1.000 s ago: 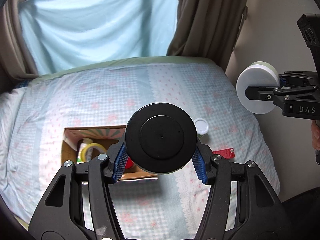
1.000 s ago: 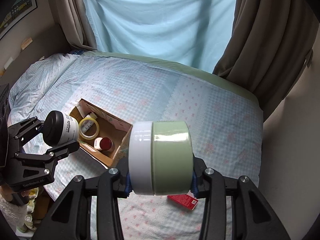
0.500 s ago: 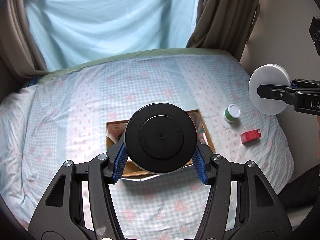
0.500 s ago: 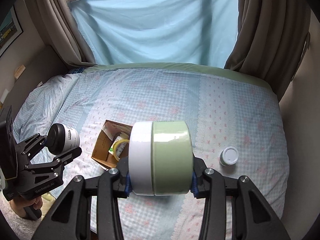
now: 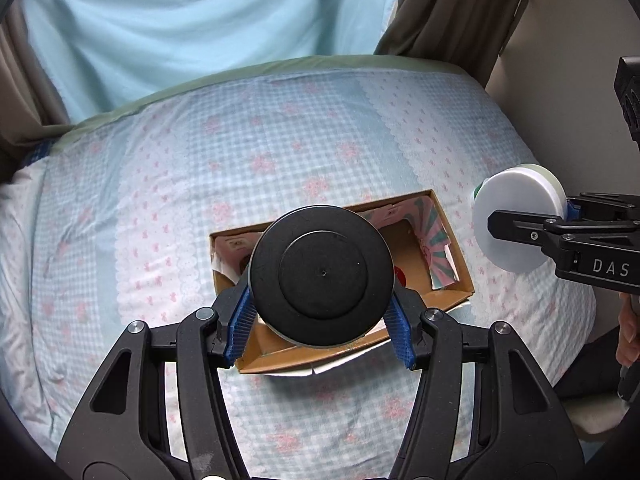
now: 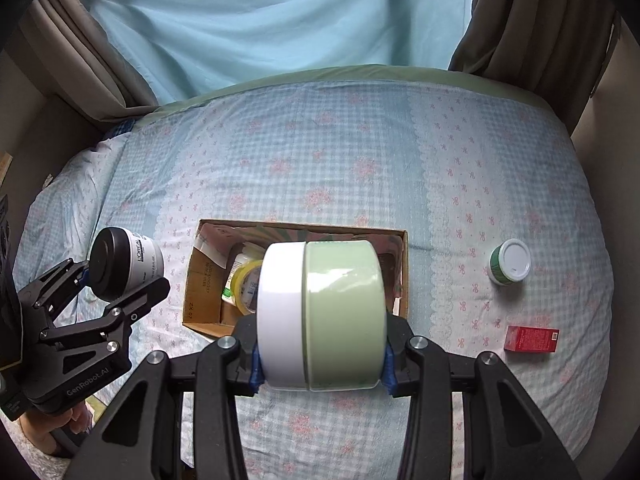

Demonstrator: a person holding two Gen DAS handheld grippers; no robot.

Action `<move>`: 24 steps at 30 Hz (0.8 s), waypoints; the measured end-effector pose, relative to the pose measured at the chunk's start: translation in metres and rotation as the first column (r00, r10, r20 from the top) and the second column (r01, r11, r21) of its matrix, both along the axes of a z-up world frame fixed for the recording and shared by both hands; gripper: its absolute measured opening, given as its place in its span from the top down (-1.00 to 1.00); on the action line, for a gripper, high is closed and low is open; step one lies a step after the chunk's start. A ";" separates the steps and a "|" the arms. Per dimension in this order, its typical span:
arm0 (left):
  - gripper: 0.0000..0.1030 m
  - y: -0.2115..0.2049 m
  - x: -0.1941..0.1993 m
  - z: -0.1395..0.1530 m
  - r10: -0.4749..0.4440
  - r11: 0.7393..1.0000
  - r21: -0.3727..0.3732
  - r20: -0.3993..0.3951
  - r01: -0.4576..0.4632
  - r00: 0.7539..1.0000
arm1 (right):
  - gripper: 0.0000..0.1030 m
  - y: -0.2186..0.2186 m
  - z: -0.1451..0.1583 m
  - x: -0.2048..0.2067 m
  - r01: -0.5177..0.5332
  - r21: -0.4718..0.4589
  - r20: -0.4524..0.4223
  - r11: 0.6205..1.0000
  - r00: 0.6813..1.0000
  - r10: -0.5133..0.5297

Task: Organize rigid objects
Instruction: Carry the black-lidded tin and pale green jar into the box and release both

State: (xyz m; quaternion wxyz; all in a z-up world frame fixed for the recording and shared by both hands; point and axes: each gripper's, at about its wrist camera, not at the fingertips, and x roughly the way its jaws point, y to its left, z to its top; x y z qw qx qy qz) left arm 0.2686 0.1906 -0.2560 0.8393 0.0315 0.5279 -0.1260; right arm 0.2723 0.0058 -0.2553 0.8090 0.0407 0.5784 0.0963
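My left gripper point(image 5: 320, 320) is shut on a black-lidded white jar point(image 5: 322, 276), lid toward the camera, hanging over the open cardboard box point(image 5: 452, 240) on the bed. From the right wrist view that same jar point(image 6: 128, 264) sits in the left gripper point(image 6: 124, 292) to the left of the box point(image 6: 200, 300). My right gripper point(image 6: 322, 360) is shut on a pale green jar with a white lid point(image 6: 340, 316), held sideways above the box. In the left wrist view this green jar point(image 5: 516, 220) hangs right of the box. Inside the box lie a yellow tape roll point(image 6: 246, 280) and other partly hidden items.
A small green jar with a white lid point(image 6: 510, 262) and a red carton point(image 6: 530, 339) lie on the checked bedspread point(image 6: 320, 168) right of the box. A light blue sheet and brown curtains hang behind the bed. A wall runs along the right side.
Both grippers have come down and swung in over the bed toward the box, which now looks larger and more centred. Each keeps its jar.
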 end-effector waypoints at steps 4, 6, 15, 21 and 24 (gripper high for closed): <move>-0.03 -0.005 0.018 -0.028 -0.011 1.000 0.010 -0.044 0.012 0.999 | 0.23 0.001 -0.031 0.022 0.033 0.002 -0.055 0.999 0.998 -0.033; -0.03 -0.009 0.029 -0.046 -0.022 0.999 0.023 -0.066 0.024 0.998 | 0.23 0.002 -0.049 0.033 0.038 -0.010 -0.075 0.999 0.996 -0.039; -0.03 -0.036 0.075 -0.144 -0.061 0.996 0.050 -0.197 0.073 0.978 | 0.23 -0.015 -0.138 0.066 0.113 -0.019 -0.193 0.993 0.974 -0.115; -0.03 -0.051 0.088 -0.180 -0.115 0.986 0.092 -0.238 0.140 0.964 | 0.23 -0.015 -0.168 0.076 0.110 -0.029 -0.229 0.994 0.967 -0.114; -0.03 -0.058 0.089 -0.188 -0.141 0.981 0.092 -0.252 0.169 0.957 | 0.23 -0.013 -0.178 0.080 0.097 -0.024 -0.242 0.995 0.965 -0.100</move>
